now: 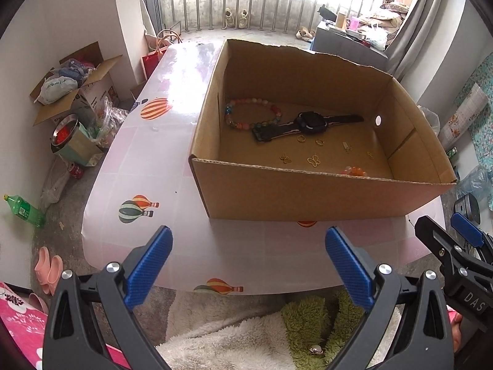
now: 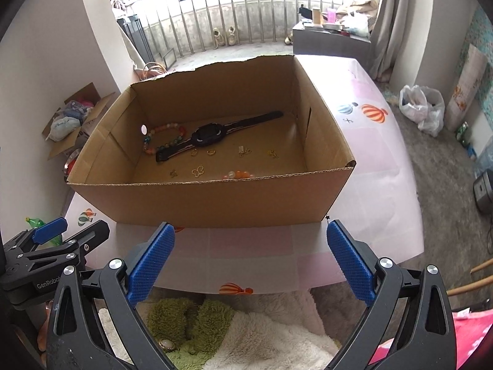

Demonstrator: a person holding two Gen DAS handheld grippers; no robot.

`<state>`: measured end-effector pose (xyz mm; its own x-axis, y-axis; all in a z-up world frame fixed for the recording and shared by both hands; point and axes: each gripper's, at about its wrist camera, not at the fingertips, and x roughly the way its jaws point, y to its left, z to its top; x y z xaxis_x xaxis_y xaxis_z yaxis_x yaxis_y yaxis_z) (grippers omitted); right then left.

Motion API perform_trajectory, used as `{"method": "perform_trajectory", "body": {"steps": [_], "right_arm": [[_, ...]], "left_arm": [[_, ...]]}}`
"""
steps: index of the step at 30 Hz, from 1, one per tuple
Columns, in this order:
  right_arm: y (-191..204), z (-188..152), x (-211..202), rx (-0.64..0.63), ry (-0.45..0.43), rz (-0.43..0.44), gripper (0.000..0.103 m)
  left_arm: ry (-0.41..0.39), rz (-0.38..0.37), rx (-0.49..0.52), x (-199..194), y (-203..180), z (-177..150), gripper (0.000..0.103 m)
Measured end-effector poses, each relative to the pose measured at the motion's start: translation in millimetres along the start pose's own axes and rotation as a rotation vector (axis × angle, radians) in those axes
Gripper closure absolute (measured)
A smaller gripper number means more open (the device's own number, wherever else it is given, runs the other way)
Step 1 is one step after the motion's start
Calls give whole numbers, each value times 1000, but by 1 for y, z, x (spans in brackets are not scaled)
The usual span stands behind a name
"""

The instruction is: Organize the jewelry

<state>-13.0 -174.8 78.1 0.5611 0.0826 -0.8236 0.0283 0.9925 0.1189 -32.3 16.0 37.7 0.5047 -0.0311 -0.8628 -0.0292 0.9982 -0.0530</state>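
Both tongs hang short of the table (image 1: pixel 172 129), at its near edge, with the cardboard box (image 1: pixel 308 191) straight ahead of them and its near wall standing between them and the jewelry. The left tongs (image 1: pixel 248 265) face the left half of that wall and the right tongs (image 2: pixel 251 262) the middle of it; each pair stands wide open, blue pads far apart, holding nothing and touching nothing. Everything lies on the box floor, beyond and below the near rim, so I judge that any reach has to go up over the wall and then down. The watch (image 2: pixel 212 137) lies farthest in, its strap running on a slant from near-left to far-right as the right tongs see it. Its near strap end overlaps the bead bracelet (image 1: pixel 252 114), which sits ahead and to the left, so the left tongs look the nearer to that one. The small gold pieces, a butterfly charm (image 2: pixel 198 171) among them, are scattered between watch and near wall. An orange bead piece (image 2: pixel 238 174) is tucked just behind the wall, partly hidden, closest to the right tongs.
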Motion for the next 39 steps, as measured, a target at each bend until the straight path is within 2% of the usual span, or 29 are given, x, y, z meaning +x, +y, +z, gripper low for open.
{"method": "perform_trajectory", "body": {"steps": [23, 39], "right_arm": [[-6, 1, -3, -5, -11, 7, 8], [1, -1, 3, -30, 13, 18, 8]], "left_arm": [[4, -4, 19, 1, -6, 2, 6], [22, -19, 38, 6, -10, 0, 6]]}}
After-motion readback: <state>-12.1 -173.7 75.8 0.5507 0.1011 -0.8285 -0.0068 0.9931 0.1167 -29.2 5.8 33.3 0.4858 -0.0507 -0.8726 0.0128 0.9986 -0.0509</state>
